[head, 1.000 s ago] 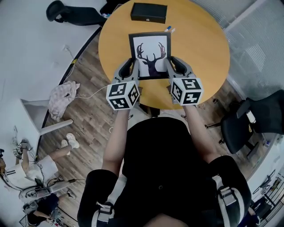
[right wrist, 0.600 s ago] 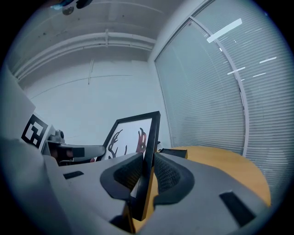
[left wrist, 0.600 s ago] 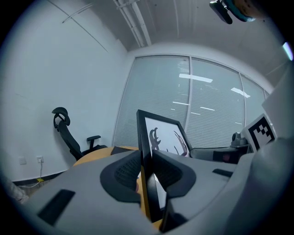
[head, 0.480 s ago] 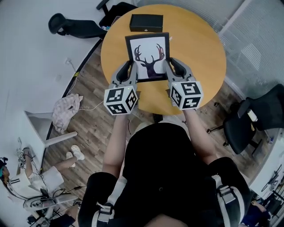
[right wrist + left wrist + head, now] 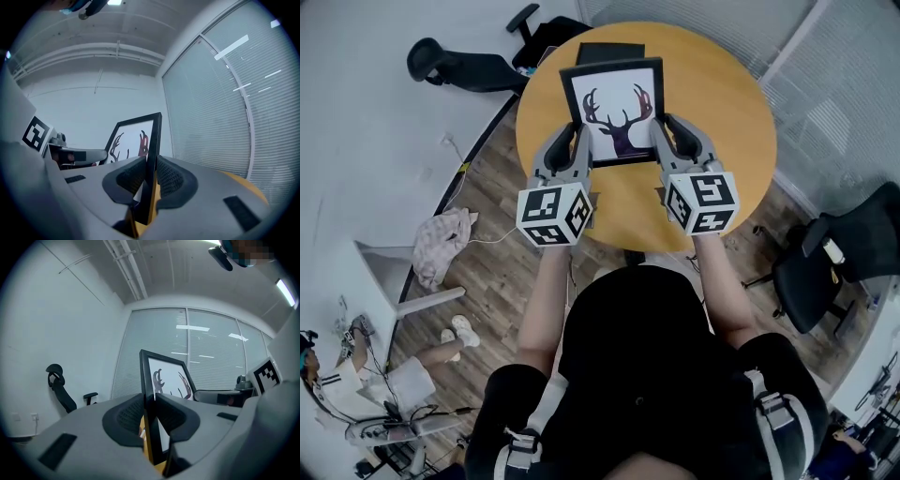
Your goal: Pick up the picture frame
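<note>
The black picture frame (image 5: pixel 612 114) with the deer print is held upright above the round wooden counter (image 5: pixel 727 122). The fingers of the left gripper (image 5: pixel 577 141) are clamped on its left edge, and those of the right gripper (image 5: pixel 662 136) on its right edge.

Office from above
Round wooden table (image 5: pixel 731 103) at 12 o'clock on plank floor (image 5: pixel 497 253); black office chair (image 5: pixel 459 67) at 10 o'clock, second chair (image 5: pixel 834 262) at 4; blind-covered glass wall (image 5: pixel 834 84) at 2 (crumpled cloth (image 5: pixel 441 246) at 9).
</note>
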Tool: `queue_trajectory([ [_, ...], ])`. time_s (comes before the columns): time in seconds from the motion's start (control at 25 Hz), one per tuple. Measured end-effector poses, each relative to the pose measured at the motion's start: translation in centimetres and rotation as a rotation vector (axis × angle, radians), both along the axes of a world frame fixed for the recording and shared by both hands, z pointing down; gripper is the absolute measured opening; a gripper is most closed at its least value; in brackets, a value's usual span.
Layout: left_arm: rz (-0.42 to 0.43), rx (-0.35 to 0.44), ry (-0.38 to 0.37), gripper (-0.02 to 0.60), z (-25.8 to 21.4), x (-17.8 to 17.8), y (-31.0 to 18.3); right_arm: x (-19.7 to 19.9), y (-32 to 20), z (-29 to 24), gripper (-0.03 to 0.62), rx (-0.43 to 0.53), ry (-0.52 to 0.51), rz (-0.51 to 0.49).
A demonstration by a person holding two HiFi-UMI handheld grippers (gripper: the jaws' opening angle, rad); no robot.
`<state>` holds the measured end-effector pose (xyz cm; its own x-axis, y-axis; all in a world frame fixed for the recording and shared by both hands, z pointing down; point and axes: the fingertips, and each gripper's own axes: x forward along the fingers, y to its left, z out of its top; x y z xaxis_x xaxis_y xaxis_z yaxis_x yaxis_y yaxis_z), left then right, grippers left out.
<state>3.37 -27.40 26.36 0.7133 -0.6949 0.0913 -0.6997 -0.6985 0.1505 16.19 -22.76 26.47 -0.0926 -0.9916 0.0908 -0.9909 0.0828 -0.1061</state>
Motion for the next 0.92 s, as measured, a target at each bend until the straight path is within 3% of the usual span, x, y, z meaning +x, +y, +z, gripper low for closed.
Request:
queue_trajectory([
  [0.92, -0.004, -0.022, -0.014, 0.087, 1.0, 1.7, -0.5, 1.8, -0.6, 1.0, 0.083, -0.024, -0.037, 0.004],
])
